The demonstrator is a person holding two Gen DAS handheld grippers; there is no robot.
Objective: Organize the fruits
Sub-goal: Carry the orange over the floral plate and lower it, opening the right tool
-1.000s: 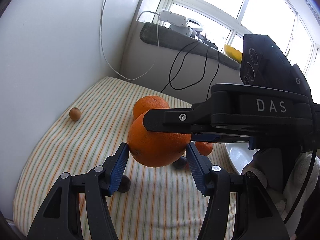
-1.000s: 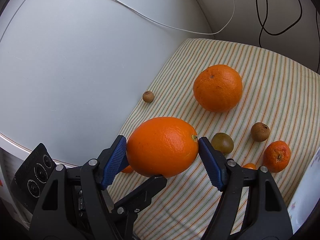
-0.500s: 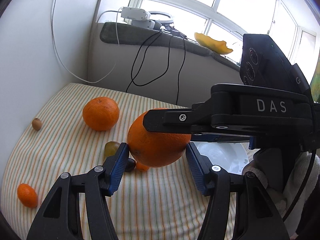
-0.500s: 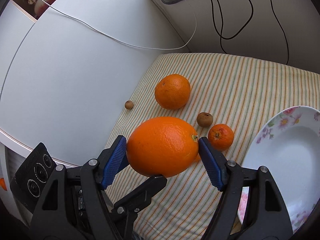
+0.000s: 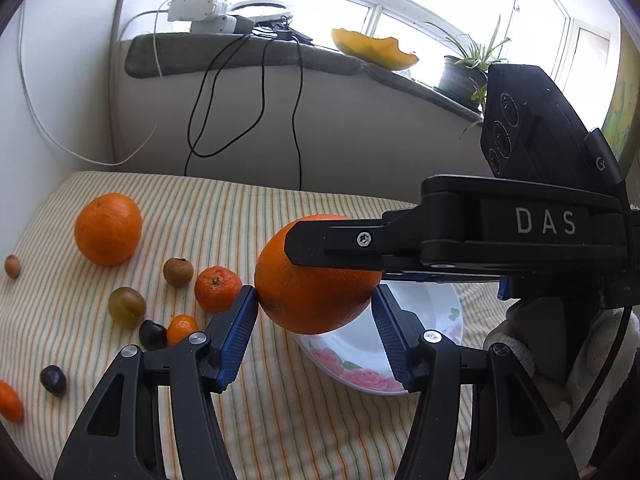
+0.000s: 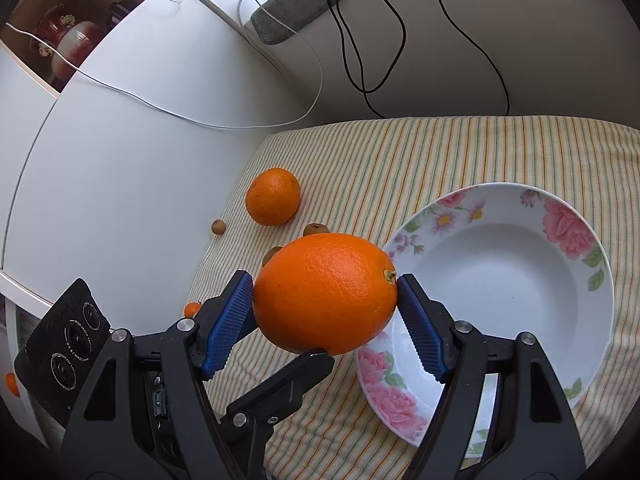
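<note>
A large orange (image 5: 316,300) (image 6: 324,296) hangs above the striped cloth, gripped crosswise by both grippers. My left gripper (image 5: 314,296) is shut on it from two sides, and one left finger (image 6: 296,372) shows under the fruit in the right wrist view. My right gripper (image 6: 325,284) is shut on the same orange; its black finger (image 5: 360,240) crosses over the top in the left wrist view. A white flowered plate (image 6: 600,280) (image 5: 456,312) lies just beyond and below the orange, with nothing in it.
On the striped cloth (image 5: 240,216) to the left lie a second orange (image 5: 108,229) (image 6: 273,197), a mandarin (image 5: 218,289), and several small brown, green, dark and orange fruits. A white wall (image 6: 140,140) borders the left; cables (image 5: 296,120) hang from the sill behind.
Both grippers have carried the orange to the right across the cloth. The loose fruits slid off to the left and the flowered plate came into view beneath the orange.
</note>
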